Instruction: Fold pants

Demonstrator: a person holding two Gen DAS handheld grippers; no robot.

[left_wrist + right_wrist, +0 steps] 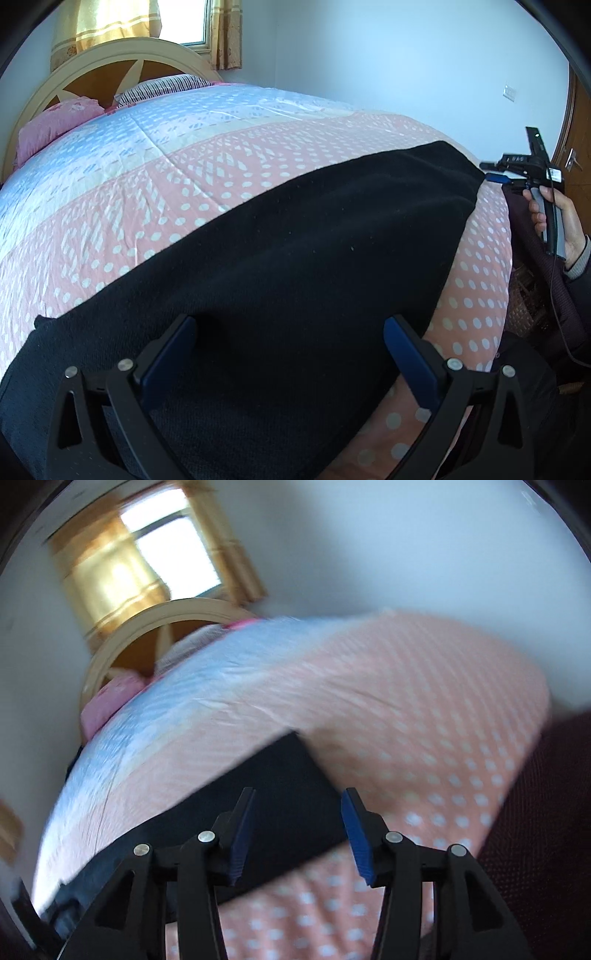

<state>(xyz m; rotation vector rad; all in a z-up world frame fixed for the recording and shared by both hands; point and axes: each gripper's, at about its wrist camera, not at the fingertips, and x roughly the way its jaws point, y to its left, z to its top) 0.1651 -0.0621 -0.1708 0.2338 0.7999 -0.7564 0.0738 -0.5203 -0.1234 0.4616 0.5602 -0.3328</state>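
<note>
Lying pants (295, 240) (lengthwise across bed (184, 155))

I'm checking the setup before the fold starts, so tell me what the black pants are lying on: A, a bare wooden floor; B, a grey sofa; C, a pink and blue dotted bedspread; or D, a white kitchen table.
C: the black pants lie spread flat across the pink and blue dotted bedspread, with the headboard behind it.

Black pants (295, 258) lie on a pink, white-dotted quilt (147, 206).
</note>
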